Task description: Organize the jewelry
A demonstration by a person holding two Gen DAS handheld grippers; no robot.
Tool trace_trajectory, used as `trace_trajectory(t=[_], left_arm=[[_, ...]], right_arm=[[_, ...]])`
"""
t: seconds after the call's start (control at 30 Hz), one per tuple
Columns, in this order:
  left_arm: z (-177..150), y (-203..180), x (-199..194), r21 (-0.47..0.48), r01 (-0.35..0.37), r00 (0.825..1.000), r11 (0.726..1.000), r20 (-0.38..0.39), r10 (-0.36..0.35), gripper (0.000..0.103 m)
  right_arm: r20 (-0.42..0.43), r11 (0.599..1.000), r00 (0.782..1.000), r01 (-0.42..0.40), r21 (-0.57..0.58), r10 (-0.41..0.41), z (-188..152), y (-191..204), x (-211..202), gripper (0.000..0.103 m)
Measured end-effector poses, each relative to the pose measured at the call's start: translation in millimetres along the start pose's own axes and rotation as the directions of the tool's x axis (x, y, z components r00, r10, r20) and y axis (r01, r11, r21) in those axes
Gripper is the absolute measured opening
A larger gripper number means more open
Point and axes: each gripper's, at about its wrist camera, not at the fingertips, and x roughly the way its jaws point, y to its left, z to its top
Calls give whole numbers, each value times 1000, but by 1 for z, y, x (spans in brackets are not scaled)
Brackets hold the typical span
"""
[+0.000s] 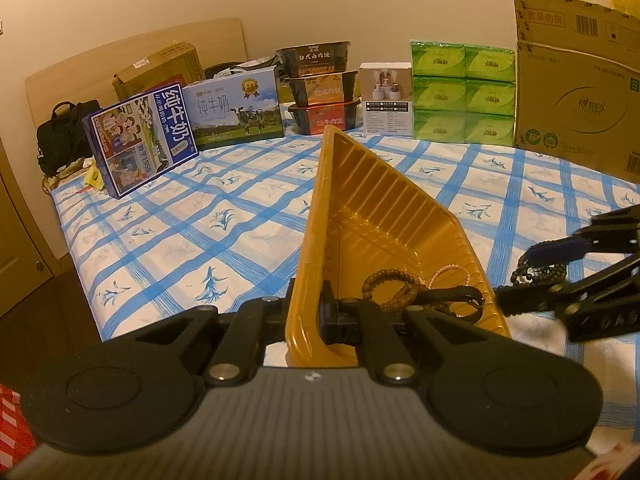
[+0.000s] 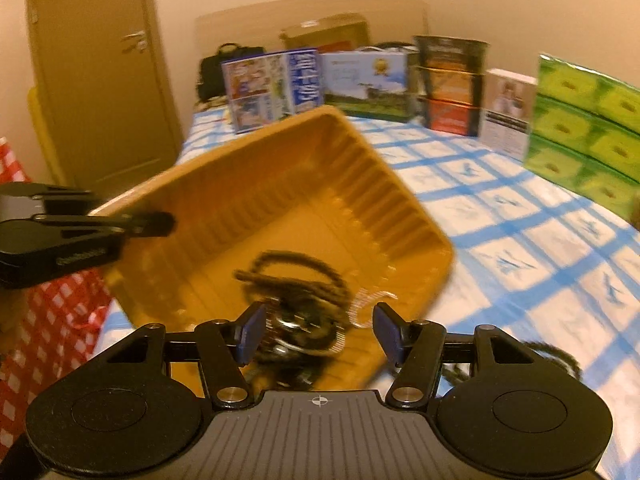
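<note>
Presently left claw (image 1: 320, 312) clamped on tilted yellow tray (image 1: 360, 200) wall; right claw (image 2: 316, 334) stood apart above bracelets (image 2: 296, 280) in tray over bed (image 1: 180, 220). Risk: tilt spilling beads.

I see warm, dim yellowish indoor light, soft shadows and fisheye bending at dark corners; my right view is motion-blurred, my left view sharp.

A ribbed yellow tray (image 1: 372, 216) sits tilted above the checked bed, one rim raised. At its low end lie brown bead bracelets (image 1: 394, 290), a pearl strand (image 1: 448, 274) at 3 o'clock, and dark cords (image 2: 296, 276).
</note>
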Motion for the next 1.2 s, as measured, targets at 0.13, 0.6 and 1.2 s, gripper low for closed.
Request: trace_trajectory(t=[0.13,0.6,1.2], left_arm=[[0,0,0,-1,0,1000,1000,0,0,6],[-1,2,0,-2,1,1000,1000,0,-1,6],[-2,4,0,-3,2,1000,1000,-2,-2,6]], right_arm=[[-8,997,998,55,55,-55,-10,-25,-13,59],[-36,948,961,276,159,-274,-31,-115,-49,59],[-125,908,946,321,268,-298,-48,-156,-14,59]])
